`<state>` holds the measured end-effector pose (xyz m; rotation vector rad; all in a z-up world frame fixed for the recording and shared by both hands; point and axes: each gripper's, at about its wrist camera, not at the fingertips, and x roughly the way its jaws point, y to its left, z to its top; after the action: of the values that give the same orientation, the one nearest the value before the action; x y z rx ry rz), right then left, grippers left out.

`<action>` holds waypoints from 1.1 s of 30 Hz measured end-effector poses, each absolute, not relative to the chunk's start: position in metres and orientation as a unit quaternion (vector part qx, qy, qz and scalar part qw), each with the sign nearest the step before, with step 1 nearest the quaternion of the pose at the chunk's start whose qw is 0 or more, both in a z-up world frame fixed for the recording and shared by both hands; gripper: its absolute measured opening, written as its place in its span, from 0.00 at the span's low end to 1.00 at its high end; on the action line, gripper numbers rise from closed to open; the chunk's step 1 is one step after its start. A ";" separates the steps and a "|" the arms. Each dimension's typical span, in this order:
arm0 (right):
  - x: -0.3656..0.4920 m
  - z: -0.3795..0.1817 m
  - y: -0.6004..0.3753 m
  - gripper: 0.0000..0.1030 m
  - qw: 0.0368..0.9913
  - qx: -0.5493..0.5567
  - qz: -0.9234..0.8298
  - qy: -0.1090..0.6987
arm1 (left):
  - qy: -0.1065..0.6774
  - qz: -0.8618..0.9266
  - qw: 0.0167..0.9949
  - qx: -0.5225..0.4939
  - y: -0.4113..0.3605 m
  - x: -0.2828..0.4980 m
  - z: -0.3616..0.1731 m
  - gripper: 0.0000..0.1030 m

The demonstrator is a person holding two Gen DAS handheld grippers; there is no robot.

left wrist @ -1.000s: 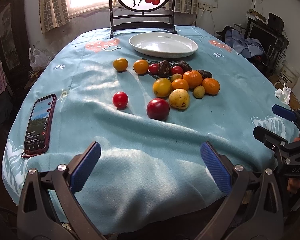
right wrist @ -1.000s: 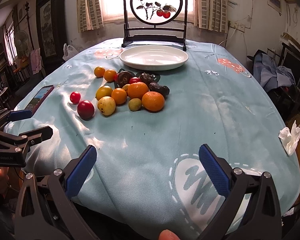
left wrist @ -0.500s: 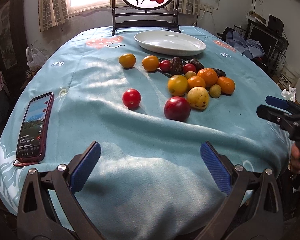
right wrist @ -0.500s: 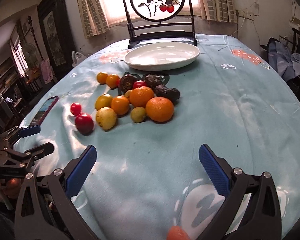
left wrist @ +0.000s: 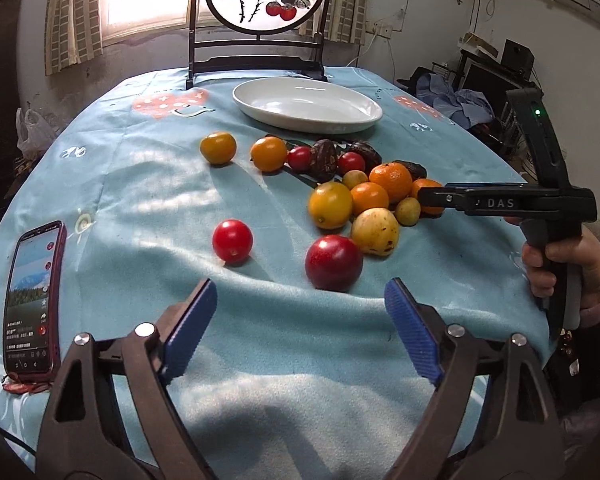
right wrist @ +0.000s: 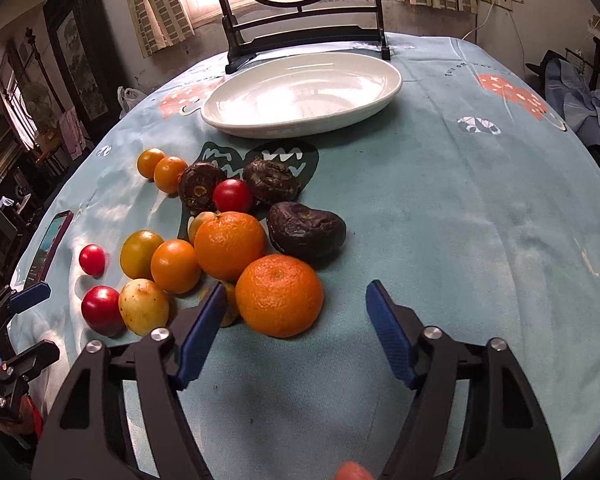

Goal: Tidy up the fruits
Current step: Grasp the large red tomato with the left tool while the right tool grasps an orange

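A cluster of fruits lies on the blue tablecloth: oranges, yellow and red round fruits and dark wrinkled ones. An empty white oval plate [left wrist: 306, 108] stands behind them; it also shows in the right wrist view [right wrist: 300, 96]. My left gripper [left wrist: 296, 332] is open and empty, just short of a dark red fruit [left wrist: 334, 263]; a smaller red one [left wrist: 233, 241] lies to its left. My right gripper [right wrist: 294, 338] is open and empty, its jaws just in front of a large orange [right wrist: 279, 295]. In the left wrist view the right gripper's fingers [left wrist: 440, 196] reach the cluster's right side.
A phone [left wrist: 32, 302] lies at the table's left edge. A framed round screen on a dark stand [left wrist: 256, 68] stands behind the plate. Clothes and furniture [left wrist: 460, 96] crowd the room to the right. The table edge runs close below both grippers.
Both grippers have moved forward over the table toward the fruits. The right gripper has come up to the large orange; the left one has neared the dark red fruit. Both stay open.
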<state>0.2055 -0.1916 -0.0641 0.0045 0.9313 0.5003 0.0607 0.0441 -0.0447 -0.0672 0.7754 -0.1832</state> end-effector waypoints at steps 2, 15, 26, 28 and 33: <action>0.208 -0.065 -0.192 0.57 0.860 0.011 0.247 0.447 | 0.383 -0.096 0.918 -0.031 0.041 0.068 -0.046 0.76; 0.195 -0.062 -0.208 0.43 0.850 0.053 0.273 0.447 | 0.428 -0.128 0.894 -0.017 0.019 0.105 -0.063 0.47; 0.199 -0.030 -0.214 0.43 0.862 0.074 0.290 0.409 | 0.431 -0.141 0.891 -0.022 0.025 0.106 -0.059 0.38; 0.215 -0.021 -0.212 0.43 0.869 0.079 0.285 0.396 | 0.414 -0.145 0.898 -0.032 0.031 0.114 -0.044 0.38; 0.283 -0.006 -0.191 0.43 0.901 0.074 0.245 0.351 | 0.366 -0.141 0.918 -0.064 0.039 0.176 0.002 0.38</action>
<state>0.2825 -0.1908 -0.0056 0.1521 0.7268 0.5063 0.1760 0.0392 0.0017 -0.1314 0.7523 -0.2902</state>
